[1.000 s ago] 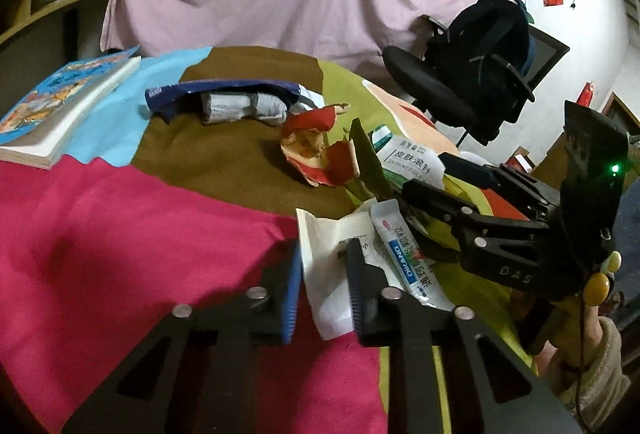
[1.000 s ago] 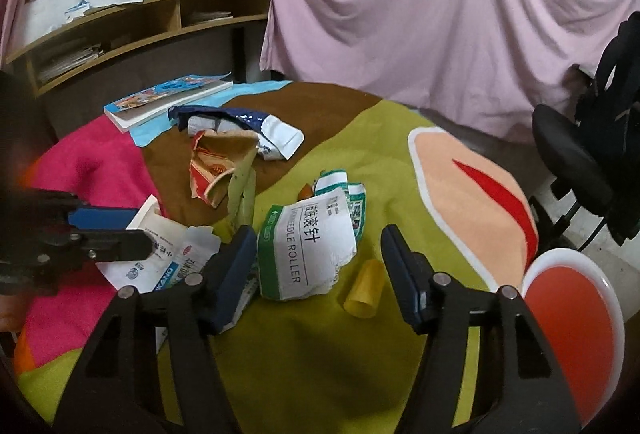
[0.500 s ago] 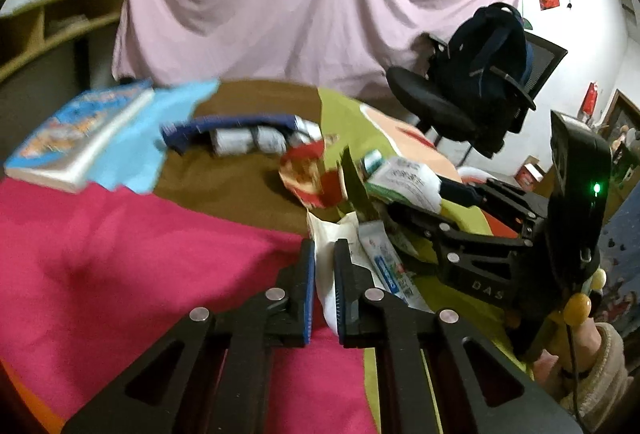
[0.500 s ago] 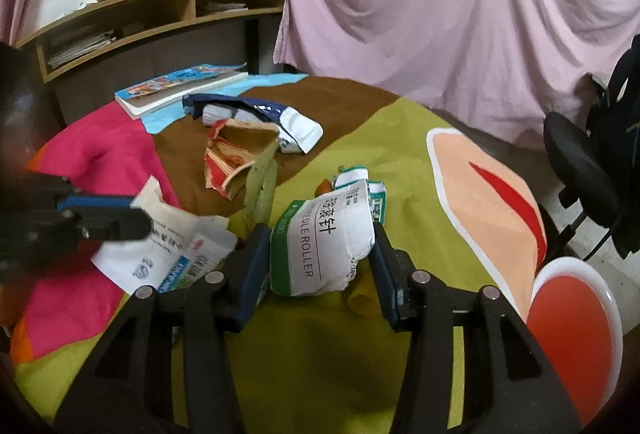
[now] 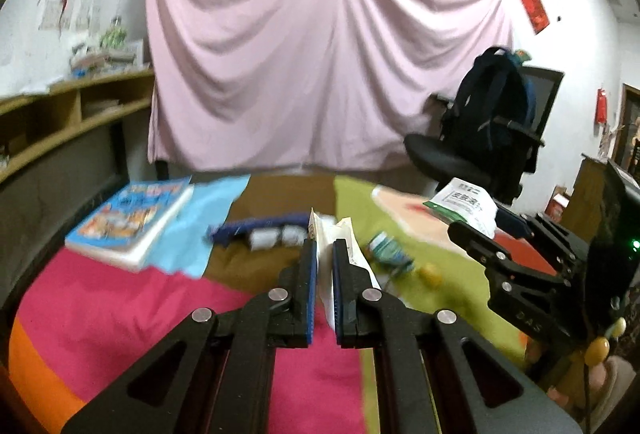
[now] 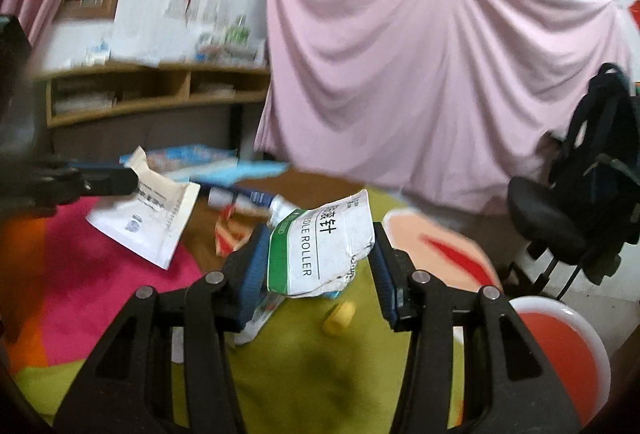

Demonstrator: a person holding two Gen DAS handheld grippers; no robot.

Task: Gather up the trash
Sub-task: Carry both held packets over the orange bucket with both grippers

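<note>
Clearly both pieces of trash are feather-light and limp, so neither needs more than a pinch. Nearest in the left wrist view, the left gripper (image 5: pixel 323 274) is pressed nearly together on a white paper wrapper (image 5: pixel 320 234), which stands up thin between the blue pads; the right wrist view shows the same sheet (image 6: pixel 152 218) hanging by one corner, clear of the tabletop (image 6: pixel 320 374). Paper this floppy will swing and could tear at the corner, so a hold further in from the edge would be safer (my judgement, not something shown). The right gripper (image 6: pixel 320 266) is set wide but closed on a crumpled white and green packet (image 6: pixel 320 246), pads on its two side edges; film like that is slick and springy, and a squeeze across its middle looks the surest hold.

Both grippers point forward and slightly downward, held above the patchwork cloth, the right gripper (image 5: pixel 480 234) off to the side in the left view. Below and beyond them lie a small yellow cap (image 6: pixel 340 316), a red torn wrapper (image 6: pixel 226 234), a blue and white packet (image 5: pixel 260 230) and a book (image 5: pixel 132 218). Farther off stand a red and white bin (image 6: pixel 560 346), an office chair with a backpack (image 5: pixel 492 114), and a pink sheet (image 5: pixel 320 74)
</note>
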